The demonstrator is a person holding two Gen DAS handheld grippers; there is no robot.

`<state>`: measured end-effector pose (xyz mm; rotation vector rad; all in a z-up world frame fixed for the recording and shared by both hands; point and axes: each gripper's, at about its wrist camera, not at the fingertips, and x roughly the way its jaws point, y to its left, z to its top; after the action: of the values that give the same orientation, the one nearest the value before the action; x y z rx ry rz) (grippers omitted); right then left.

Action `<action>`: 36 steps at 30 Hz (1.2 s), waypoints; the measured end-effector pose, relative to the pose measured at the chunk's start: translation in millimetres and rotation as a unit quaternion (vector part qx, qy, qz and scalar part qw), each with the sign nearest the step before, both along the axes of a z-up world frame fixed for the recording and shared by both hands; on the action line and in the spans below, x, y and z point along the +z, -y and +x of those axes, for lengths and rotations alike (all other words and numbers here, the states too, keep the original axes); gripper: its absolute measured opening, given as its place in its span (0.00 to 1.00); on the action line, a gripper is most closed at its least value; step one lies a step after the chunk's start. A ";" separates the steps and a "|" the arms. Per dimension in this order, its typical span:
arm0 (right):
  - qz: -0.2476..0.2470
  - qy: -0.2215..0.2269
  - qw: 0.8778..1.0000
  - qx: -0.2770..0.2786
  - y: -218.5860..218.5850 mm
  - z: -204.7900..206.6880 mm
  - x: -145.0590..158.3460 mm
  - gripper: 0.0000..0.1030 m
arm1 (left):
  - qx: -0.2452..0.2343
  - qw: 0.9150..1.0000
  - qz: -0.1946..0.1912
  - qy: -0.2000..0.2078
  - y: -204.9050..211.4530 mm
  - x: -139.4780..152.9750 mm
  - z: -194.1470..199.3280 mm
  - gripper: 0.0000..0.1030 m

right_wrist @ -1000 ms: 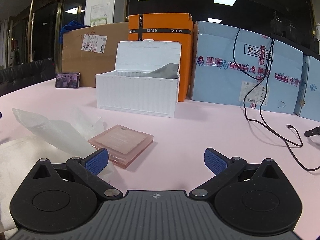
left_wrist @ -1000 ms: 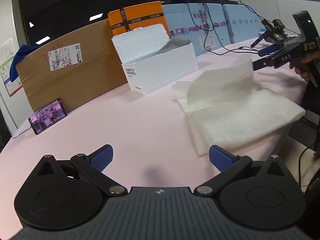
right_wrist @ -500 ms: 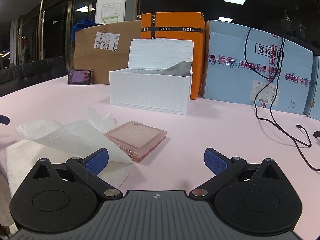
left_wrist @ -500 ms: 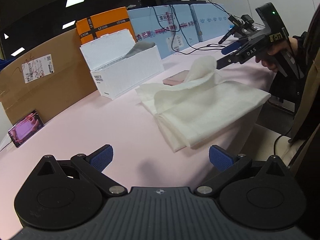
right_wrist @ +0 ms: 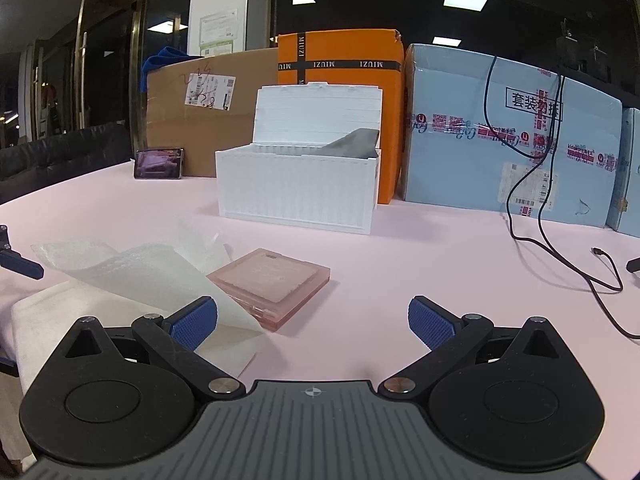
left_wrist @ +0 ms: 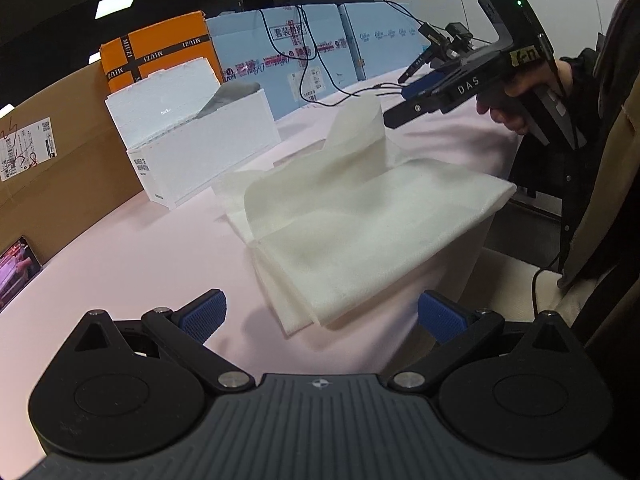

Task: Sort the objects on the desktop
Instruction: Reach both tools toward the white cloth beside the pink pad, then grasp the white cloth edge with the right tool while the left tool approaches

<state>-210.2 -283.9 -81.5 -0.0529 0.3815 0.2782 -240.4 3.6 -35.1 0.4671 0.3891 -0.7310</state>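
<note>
Left gripper (left_wrist: 320, 312) jaws spread wide, nothing between them, hovering over the pink counter (left_wrist: 132, 256) just short of the folded white foam sheets (left_wrist: 360, 224). Right gripper (right_wrist: 313, 320) also released, empty. Foam stack sits at the counter's near edge, top sheet curled up. Pink flat case (right_wrist: 272, 280) lies just beside the foam, partly under the lifted sheet. White storage box (right_wrist: 298, 184) behind, lid up, grey item inside.

Matt white foam sheets (left_wrist: 360, 216), glossy translucent pink plastic case (right_wrist: 276, 280)
</note>
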 end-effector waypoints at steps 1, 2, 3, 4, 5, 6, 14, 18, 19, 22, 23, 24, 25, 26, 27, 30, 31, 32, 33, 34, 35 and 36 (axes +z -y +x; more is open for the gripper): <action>0.003 0.001 1.000 -0.002 1.3 0.3 0.0 1.00 | -0.001 1.000 -0.006 -0.001 -0.4 1.3 1.9 1.00; 0.006 0.002 1.000 -0.004 2.7 0.7 0.1 1.00 | -0.003 1.000 -0.013 -0.002 -0.5 2.1 4.1 1.00; 0.010 0.003 1.000 -0.006 4.2 1.0 0.2 1.00 | -0.003 1.000 -0.019 0.000 -0.3 2.8 6.4 1.00; 0.013 0.003 1.000 -0.007 5.6 1.3 0.2 1.00 | 0.000 1.000 -0.024 0.003 0.2 3.6 8.5 1.00; 0.015 0.003 1.000 -0.008 6.7 1.5 0.2 1.00 | 0.002 1.000 -0.026 0.006 1.0 4.4 10.8 1.00; 0.016 0.003 1.000 -0.009 7.5 1.4 0.1 1.00 | 0.003 1.000 -0.026 0.008 2.0 5.3 13.4 1.00; 0.049 0.014 0.999 -0.018 20.8 -1.0 2.7 1.00 | 0.042 0.995 -0.088 0.031 6.0 20.3 43.7 1.00; 0.063 0.010 0.998 -0.017 29.2 -0.7 4.0 1.00 | 0.055 0.992 -0.116 0.016 13.1 27.1 61.9 1.00; 0.059 0.008 0.998 -0.014 29.9 -1.0 4.2 1.00 | 0.056 0.991 -0.118 0.014 15.2 28.6 65.0 1.00; 0.045 0.001 0.999 0.002 31.0 -3.7 4.3 1.00 | 0.076 0.988 -0.131 0.004 18.7 33.6 76.0 1.00; 0.037 -0.004 0.999 0.009 30.4 -4.6 3.8 1.00 | 0.086 0.987 -0.136 -0.002 18.9 34.9 80.1 1.00; 0.024 -0.009 1.000 0.017 28.7 -5.4 2.9 1.00 | 0.096 0.985 -0.141 -0.009 19.0 36.0 84.4 1.00; 0.011 -0.014 0.999 0.026 26.8 -6.4 1.7 1.00 | 0.108 0.983 -0.148 -0.015 18.8 37.3 88.9 1.00; 0.000 -0.019 0.999 0.039 24.5 -7.6 0.4 1.00 | 0.118 0.981 -0.155 -0.019 18.1 38.5 93.0 1.00; -0.012 -0.024 0.998 0.051 22.2 -8.8 -1.0 1.00 | 0.128 0.978 -0.162 -0.024 17.2 39.8 96.9 1.00; -0.032 -0.034 0.992 0.118 14.7 -15.3 -5.2 1.00 | 0.149 0.972 -0.180 -0.037 15.2 42.9 106.6 1.00; -0.036 -0.038 0.988 0.147 11.9 -17.0 -6.0 1.00 | 0.153 0.970 -0.182 -0.041 15.3 43.4 109.1 1.00; -0.042 -0.042 0.983 0.173 8.7 -18.5 -6.8 1.00 | 0.157 0.969 -0.184 -0.045 15.3 43.8 111.5 1.00; -0.052 -0.045 0.980 0.188 4.5 -18.7 -7.7 1.00 | 0.158 0.969 -0.184 -0.046 15.9 43.8 112.7 1.00; -0.065 -0.047 0.977 0.196 -0.6 -17.7 -8.9 1.00 | 0.157 0.969 -0.183 -0.046 16.8 43.6 113.2 1.00; -0.079 -0.048 0.976 0.198 -5.9 -15.5 -10.2 1.00 | 0.154 0.970 -0.183 -0.047 17.6 43.6 113.1 1.00; -0.094 -0.047 0.975 0.197 -11.3 -13.0 -11.5 1.00 | 0.150 0.970 -0.183 -0.048 18.2 43.6 112.4 1.00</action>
<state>-223.2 -272.6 -93.0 -0.3042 0.4912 0.6376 -127.9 -14.5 8.5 0.0212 0.3937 -0.5159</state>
